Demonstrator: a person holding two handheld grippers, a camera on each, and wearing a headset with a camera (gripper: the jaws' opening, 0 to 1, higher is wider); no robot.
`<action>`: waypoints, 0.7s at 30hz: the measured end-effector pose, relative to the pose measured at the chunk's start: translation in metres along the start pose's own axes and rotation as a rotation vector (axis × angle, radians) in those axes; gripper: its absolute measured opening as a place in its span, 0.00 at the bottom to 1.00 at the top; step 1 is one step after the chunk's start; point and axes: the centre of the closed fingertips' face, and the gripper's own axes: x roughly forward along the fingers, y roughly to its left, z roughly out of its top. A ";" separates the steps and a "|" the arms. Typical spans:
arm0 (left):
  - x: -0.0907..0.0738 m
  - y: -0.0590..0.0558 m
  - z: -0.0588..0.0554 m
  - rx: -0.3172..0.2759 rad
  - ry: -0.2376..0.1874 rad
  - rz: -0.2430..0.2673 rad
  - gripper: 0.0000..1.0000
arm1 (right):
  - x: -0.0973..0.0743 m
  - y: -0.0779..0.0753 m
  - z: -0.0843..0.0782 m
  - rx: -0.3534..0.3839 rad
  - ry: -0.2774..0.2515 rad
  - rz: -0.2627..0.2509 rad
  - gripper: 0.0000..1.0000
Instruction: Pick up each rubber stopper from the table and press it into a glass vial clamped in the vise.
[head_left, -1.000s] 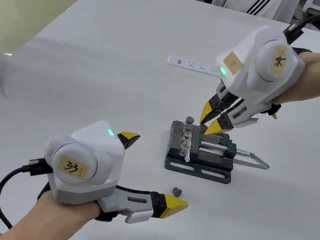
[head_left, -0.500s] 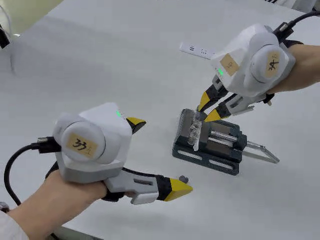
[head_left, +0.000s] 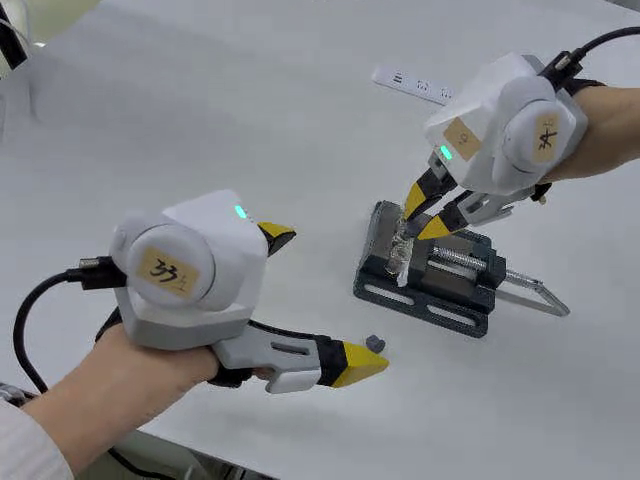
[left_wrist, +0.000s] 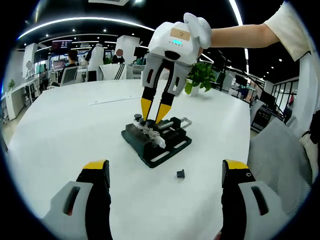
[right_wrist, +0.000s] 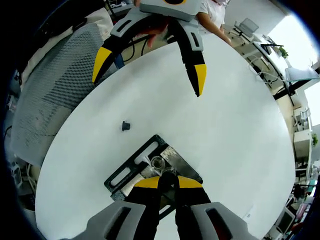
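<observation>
L gripper (left_wrist: 165, 167) wide apart by loose stopper (left_wrist: 180, 173) — R gripper (right_wrist: 167, 181) near-shut over vial (right_wrist: 158, 162) in vise (right_wrist: 125, 175), grip unclear.

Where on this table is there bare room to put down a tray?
Free: the table left of the vise, up to the power strip. Crowded: around the vise under the right gripper, and the loose stopper by the left gripper.

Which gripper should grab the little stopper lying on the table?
Left. The left gripper is open with its tips beside the stopper; the right gripper is down at the vise, farther away.
</observation>
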 end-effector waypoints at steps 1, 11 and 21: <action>0.000 0.000 0.000 -0.002 0.000 -0.001 0.92 | 0.001 0.000 0.000 0.000 0.000 0.001 0.05; 0.002 0.001 -0.003 -0.014 0.001 -0.004 0.91 | 0.005 -0.004 -0.001 0.004 -0.003 0.000 0.05; 0.002 -0.002 -0.005 -0.020 0.005 -0.010 0.91 | 0.007 -0.004 0.000 0.000 0.006 0.015 0.05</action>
